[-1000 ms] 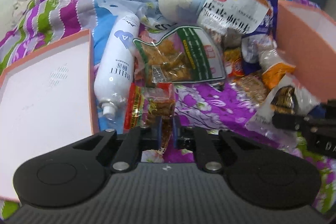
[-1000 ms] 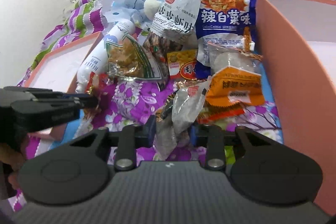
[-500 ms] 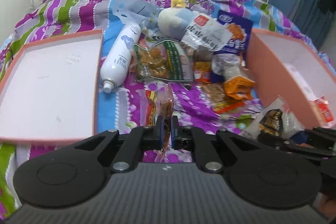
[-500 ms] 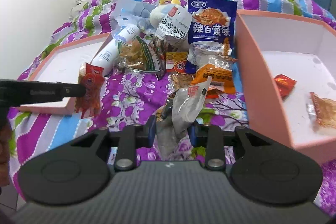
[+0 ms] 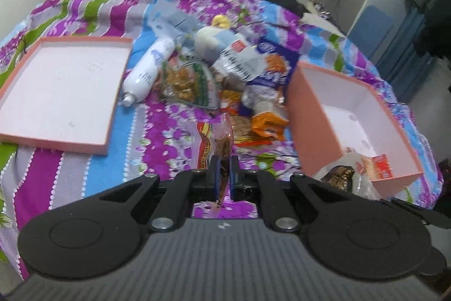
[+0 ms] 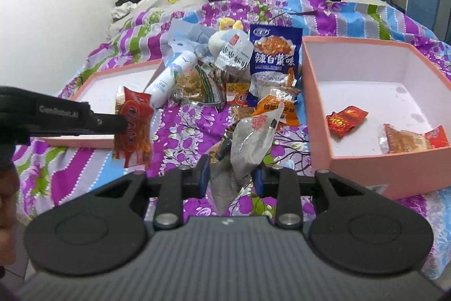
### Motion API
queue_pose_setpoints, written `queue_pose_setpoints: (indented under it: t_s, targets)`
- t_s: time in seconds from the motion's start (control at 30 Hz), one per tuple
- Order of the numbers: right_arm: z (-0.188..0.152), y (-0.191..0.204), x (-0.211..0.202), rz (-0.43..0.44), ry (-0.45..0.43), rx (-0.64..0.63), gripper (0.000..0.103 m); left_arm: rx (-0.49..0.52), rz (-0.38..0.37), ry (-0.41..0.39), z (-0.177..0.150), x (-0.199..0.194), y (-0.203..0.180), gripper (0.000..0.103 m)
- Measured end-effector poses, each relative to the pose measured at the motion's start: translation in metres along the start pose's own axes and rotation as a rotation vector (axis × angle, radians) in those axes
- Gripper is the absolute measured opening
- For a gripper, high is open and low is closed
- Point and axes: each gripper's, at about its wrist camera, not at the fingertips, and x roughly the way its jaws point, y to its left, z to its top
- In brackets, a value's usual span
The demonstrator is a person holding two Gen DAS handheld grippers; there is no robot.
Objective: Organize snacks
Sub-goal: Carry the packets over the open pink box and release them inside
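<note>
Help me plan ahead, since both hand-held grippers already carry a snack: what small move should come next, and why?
Probably swing the right hand-held gripper rightward over the deep pink box and release there. It grips a silvery packet beside that box, which already holds two snacks. The left hand-held gripper, shut on a red packet, could follow.

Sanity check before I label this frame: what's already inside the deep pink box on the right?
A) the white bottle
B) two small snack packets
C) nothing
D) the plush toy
B: the right wrist view shows a red foil packet and a clear packet with a red end lying on the floor of the deep pink box; nothing else is in it.
</note>
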Motion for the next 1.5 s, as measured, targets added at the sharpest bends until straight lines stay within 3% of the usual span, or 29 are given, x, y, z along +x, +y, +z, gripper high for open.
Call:
queue_pose_setpoints:
  t_s: [0.33,0.7,1.07,1.5]
  targets:
    - [0.012,-0.023,-0.056,-0.048,-0.074,0.019,0.034,0.018,-0.134,-0.034,0.012,-0.031,-0.053,0.007]
    - [0.019,-0.081,-0.086,-0.169,-0.112,0.129,0.034,0.099,-0.259,-0.023,0.036,-0.019,-0.115,0.007]
    - [0.038,-0.141,-0.068,-0.238,-0.102,0.182,0.034,0.186,-0.339,0.037,0.060,0.040,-0.181,0.007]
    - [0.053,-0.206,0.003,-0.294,-0.012,0.248,0.034,0.246,-0.367,0.154,0.081,0.147,-0.229,0.008]
